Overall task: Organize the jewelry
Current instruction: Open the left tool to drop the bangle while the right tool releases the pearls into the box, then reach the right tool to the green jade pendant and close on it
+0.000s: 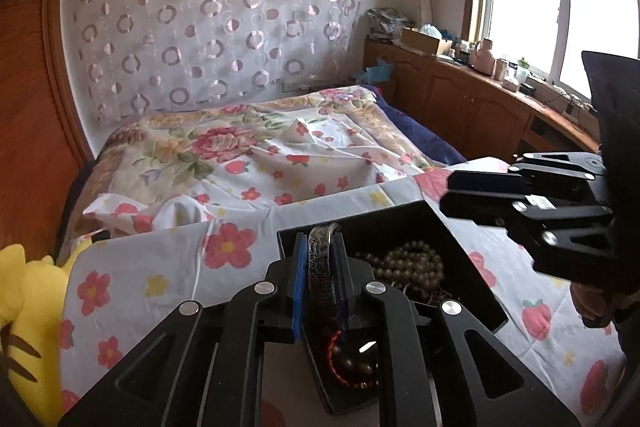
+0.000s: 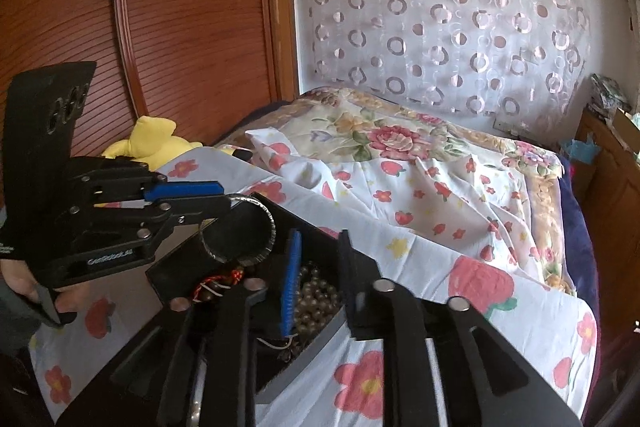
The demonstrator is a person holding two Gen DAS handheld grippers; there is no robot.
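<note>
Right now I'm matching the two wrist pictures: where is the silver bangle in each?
Left wrist: silver bangle lower centre, edge-on between the left hand-held gripper fingers.
Right wrist: left of centre, a ring held at its top.
Shared landmark: black jewelry box beneath it.

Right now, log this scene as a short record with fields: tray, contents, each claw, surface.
tray: black tray on the flowered bedsheet
contents: beaded bracelets; red cord piece
left claw: shut on the silver bangle, held on edge over the tray
right claw: open above the beads, nothing gripped
nearby: yellow plush toy on the bed
</note>
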